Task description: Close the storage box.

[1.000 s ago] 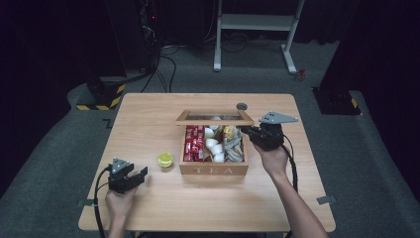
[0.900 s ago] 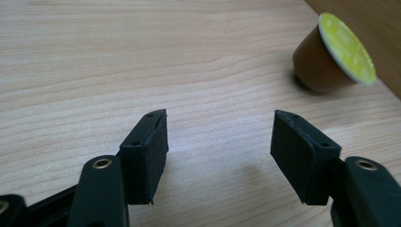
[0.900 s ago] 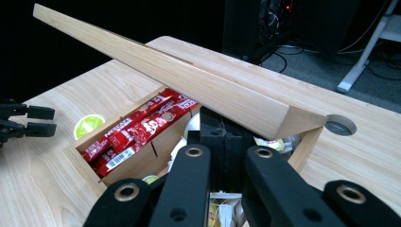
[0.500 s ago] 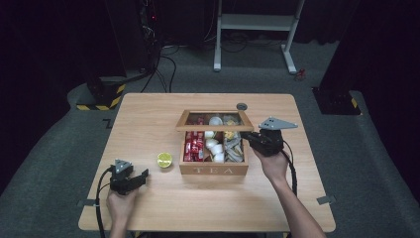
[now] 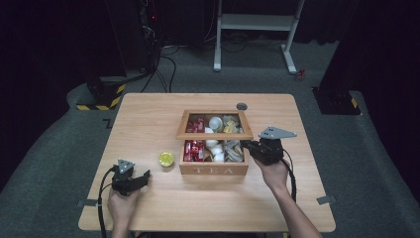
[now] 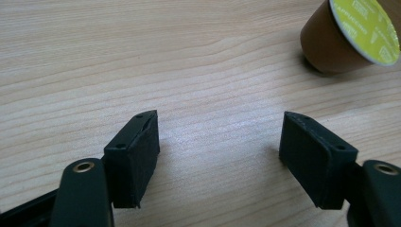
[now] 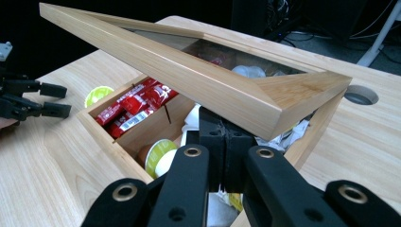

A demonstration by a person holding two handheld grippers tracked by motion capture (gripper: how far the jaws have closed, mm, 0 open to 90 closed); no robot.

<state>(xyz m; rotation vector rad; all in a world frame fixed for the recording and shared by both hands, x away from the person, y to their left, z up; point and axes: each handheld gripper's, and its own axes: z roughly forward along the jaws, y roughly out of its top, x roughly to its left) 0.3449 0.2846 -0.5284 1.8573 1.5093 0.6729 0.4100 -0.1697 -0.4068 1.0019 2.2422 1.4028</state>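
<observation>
Lid [image 7: 198,75] edge atop shut right tongs [image 7: 226,142]; left tongs [image 6: 217,151] wide, opening, empty, over bare table [image 6: 142,56].

The left gripper [image 5: 140,179] lies low near the tea box's [image 5: 214,170] front-left corner, its jaws just opening with nothing between them. The right gripper [image 5: 250,147] sits at the box's right edge, jaws together, seemingly under the raised lid [image 7: 198,71].

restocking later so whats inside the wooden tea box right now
The tea box holds red sachets, white pods, a green-lidded pod and pale packets. The half-lowered glass lid and right gripper hide the rest.
</observation>
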